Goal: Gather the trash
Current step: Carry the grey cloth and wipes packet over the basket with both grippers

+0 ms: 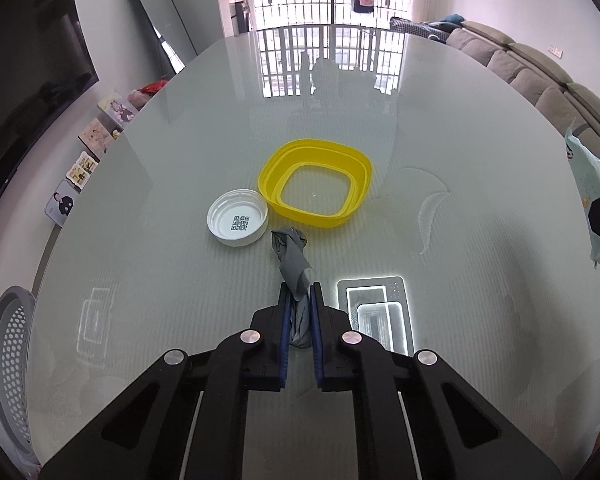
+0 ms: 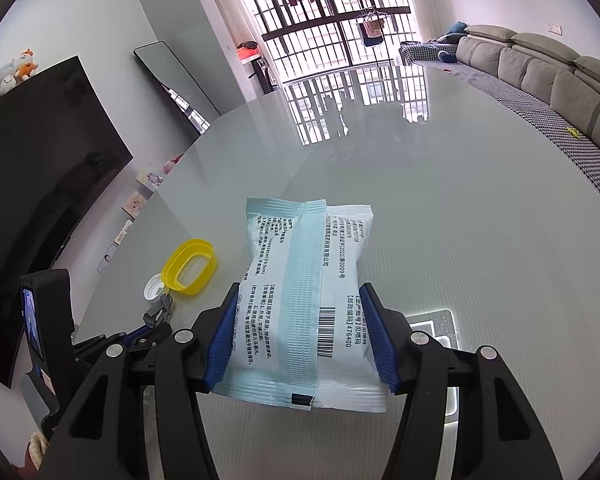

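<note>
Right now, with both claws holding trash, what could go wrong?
1. The left claw pinches only the near end of the crumpled grey wrapper; the rest hangs out in front, so it might slip free or drag into the white lid and the yellow ring just beyond it.
2. The right claw squeezes the soft blue and white packet by its sides; the packet bulges and could slide out onto the glass table.
</note>
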